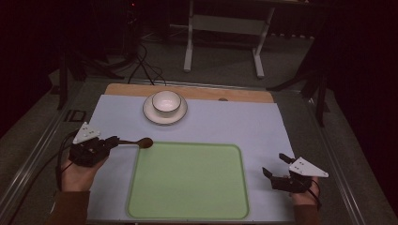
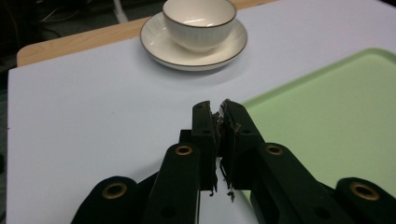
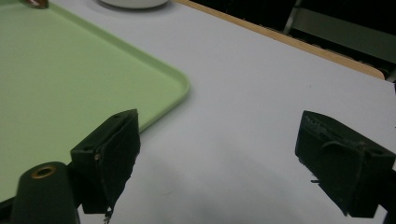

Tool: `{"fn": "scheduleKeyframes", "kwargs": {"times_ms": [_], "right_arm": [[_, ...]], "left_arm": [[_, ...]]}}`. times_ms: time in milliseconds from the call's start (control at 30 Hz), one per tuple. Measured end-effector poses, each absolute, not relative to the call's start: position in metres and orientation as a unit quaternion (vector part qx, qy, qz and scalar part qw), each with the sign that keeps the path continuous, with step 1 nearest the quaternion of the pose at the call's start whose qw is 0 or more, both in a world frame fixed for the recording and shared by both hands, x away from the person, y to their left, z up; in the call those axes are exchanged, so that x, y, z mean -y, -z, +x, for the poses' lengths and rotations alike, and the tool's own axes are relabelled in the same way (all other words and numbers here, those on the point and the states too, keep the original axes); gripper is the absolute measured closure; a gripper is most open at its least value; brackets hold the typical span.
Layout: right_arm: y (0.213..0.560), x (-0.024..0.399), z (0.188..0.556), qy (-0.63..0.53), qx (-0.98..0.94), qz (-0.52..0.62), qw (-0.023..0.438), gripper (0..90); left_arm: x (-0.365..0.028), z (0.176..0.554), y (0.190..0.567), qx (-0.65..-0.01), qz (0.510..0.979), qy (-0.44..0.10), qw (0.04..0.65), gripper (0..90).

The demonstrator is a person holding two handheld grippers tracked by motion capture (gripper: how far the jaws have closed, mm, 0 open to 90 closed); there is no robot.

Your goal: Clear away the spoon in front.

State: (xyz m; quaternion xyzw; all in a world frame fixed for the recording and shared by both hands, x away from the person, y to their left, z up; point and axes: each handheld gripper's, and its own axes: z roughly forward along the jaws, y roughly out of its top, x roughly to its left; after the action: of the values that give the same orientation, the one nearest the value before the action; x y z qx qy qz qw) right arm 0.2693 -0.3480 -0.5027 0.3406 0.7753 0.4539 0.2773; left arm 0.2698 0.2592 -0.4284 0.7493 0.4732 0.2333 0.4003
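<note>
Spoon point(image 1: 136, 142), dark brown, held level by its handle in the clenched left gripper point(image 1: 114, 140); its bowl hangs over the far left corner of the green tray point(image 1: 187, 206). In the left gripper view the jaws stand pressed together. Right gripper point(image 1: 277, 165) released, jaws wide apart with nothing between them, just right of the tray on the pale surface point(image 1: 263, 122). White cup point(image 1: 166, 101) upright on its saucer point(image 1: 152, 115), beyond the tray.

One cup point(image 1: 166, 101), one saucer point(image 1: 151, 114), one spoon point(image 1: 141, 142), one green tray point(image 1: 187, 187), two tools.
</note>
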Motion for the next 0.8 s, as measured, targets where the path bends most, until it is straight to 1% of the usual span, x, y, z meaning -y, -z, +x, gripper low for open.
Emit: {"fn": "scheduleKeyframes", "kwargs": {"times_ms": [200, 367, 533, 567, 600, 800], "right_arm": [[0.503, 0.348, 0.269, -0.454, -0.775, 0.340, 0.278, 13.8], [0.503, 0.349, 0.269, -0.455, -0.775, 0.340, 0.278, 13.9], [0.503, 0.349, 0.269, -0.454, -0.775, 0.340, 0.278, 13.9], [0.503, 0.349, 0.269, -0.454, -0.775, 0.340, 0.278, 13.9], [0.503, 0.349, 0.269, -0.454, -0.775, 0.340, 0.278, 13.9], [0.503, 0.349, 0.269, -0.454, -0.775, 0.340, 0.278, 13.8]], "left_arm": [[-0.256, 0.285, 0.424, -0.477, 0.732, -0.241, 0.423, 83.4], [-0.247, 0.302, 0.421, -0.483, 0.710, -0.266, 0.438, 82.5], [-0.239, 0.323, 0.422, -0.490, 0.697, -0.292, 0.434, 81.9], [-0.239, 0.323, 0.422, -0.490, 0.697, -0.292, 0.434, 81.7], [-0.238, 0.333, 0.423, -0.494, 0.694, -0.296, 0.432, 81.7], [-0.237, 0.354, 0.429, -0.509, 0.683, -0.296, 0.433, 80.9]]}}
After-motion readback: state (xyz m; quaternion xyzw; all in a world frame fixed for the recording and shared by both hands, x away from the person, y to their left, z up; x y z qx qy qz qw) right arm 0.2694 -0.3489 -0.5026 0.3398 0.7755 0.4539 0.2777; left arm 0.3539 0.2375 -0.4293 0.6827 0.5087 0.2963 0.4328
